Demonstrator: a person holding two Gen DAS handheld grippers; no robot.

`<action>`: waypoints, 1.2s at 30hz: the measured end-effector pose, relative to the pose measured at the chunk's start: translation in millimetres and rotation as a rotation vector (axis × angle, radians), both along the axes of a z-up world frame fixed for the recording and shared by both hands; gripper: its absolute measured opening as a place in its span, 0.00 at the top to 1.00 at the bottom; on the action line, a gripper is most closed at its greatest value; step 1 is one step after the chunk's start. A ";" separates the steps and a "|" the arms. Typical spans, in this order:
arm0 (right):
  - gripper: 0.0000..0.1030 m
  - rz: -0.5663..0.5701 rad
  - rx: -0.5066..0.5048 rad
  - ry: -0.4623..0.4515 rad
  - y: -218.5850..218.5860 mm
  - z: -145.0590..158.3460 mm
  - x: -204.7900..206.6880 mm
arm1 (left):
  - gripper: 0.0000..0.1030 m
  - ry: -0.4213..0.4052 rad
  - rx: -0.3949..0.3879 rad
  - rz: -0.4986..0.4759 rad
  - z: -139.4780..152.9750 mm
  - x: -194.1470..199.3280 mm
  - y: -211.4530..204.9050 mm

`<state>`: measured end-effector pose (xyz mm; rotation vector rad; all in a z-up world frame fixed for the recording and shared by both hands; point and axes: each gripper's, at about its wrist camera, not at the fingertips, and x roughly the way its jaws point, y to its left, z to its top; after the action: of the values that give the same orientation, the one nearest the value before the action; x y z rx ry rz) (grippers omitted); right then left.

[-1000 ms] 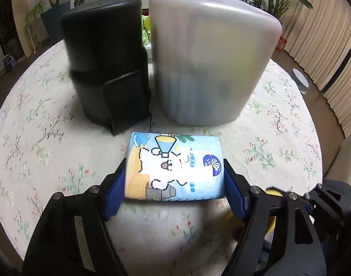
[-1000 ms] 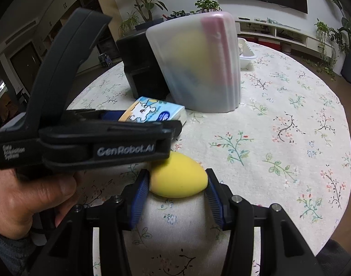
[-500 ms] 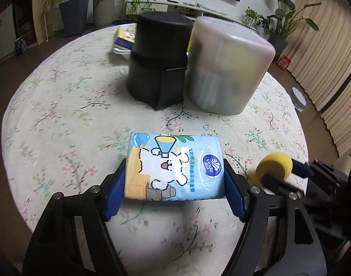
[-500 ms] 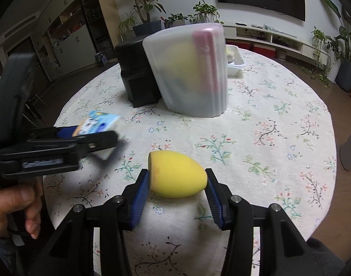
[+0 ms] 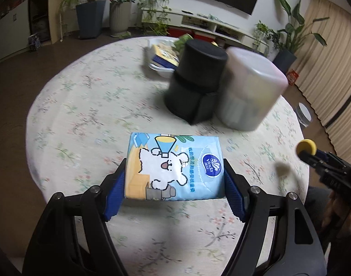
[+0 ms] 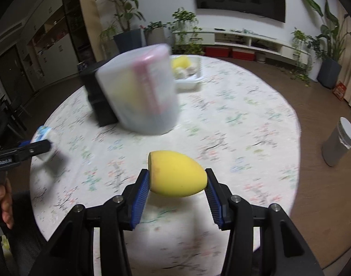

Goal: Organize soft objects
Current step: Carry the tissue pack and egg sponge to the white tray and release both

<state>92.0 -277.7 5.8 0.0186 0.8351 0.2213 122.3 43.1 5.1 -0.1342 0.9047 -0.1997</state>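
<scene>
My left gripper (image 5: 174,179) is shut on a light blue tissue pack (image 5: 173,166) with a white cartoon dog, held above the floral tablecloth (image 5: 83,105). My right gripper (image 6: 177,185) is shut on a yellow egg-shaped sponge (image 6: 175,176), also held above the table. The sponge shows small at the right of the left wrist view (image 5: 306,146). The tissue pack shows at the left of the right wrist view (image 6: 43,134). A black bin (image 5: 195,80) and a translucent white bin (image 5: 249,92) stand side by side at mid-table.
A white tray (image 6: 189,76) with soft items, one of them yellow, sits behind the bins. It also shows in the left wrist view (image 5: 161,57). A grey cylinder bin (image 6: 338,145) stands on the floor right of the table. Plants and a TV shelf line the far wall.
Both grippers have risen and pulled back from the bins, each still holding its object. The bins now look smaller and farther, and the tray behind them has come into view.
</scene>
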 end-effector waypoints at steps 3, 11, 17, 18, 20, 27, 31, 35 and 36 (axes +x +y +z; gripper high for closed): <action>0.51 -0.027 -0.012 -0.015 -15.2 7.6 9.5 | 0.29 -0.008 -0.006 0.022 4.2 6.3 12.0; 0.51 -0.057 -0.053 -0.052 -44.5 28.1 45.4 | 0.29 -0.041 -0.017 0.047 22.8 36.6 36.7; 0.51 -0.055 -0.088 -0.067 -59.3 45.7 93.5 | 0.29 -0.082 0.011 0.051 46.1 73.8 50.1; 0.51 -0.054 -0.086 -0.065 -61.4 47.7 100.8 | 0.29 -0.092 0.015 0.046 51.9 83.9 52.0; 0.51 -0.046 -0.088 -0.063 -65.0 54.4 121.5 | 0.29 -0.101 0.022 0.039 59.2 100.3 53.6; 0.51 0.029 -0.112 -0.067 -53.5 76.6 188.5 | 0.29 -0.107 0.059 -0.051 68.7 173.4 37.1; 0.51 0.100 -0.101 -0.029 -38.0 76.8 230.9 | 0.29 -0.094 0.048 -0.102 62.4 210.8 22.9; 0.51 0.166 -0.129 0.012 -15.7 67.3 263.0 | 0.29 -0.071 0.060 -0.157 52.1 242.3 6.2; 0.51 0.189 -0.142 0.023 -8.9 63.3 269.6 | 0.29 -0.065 0.063 -0.168 49.4 246.7 3.3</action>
<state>361.7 -286.5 69.1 -0.1915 0.8739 0.3393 369.0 46.4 54.5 0.0065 0.8571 -0.3293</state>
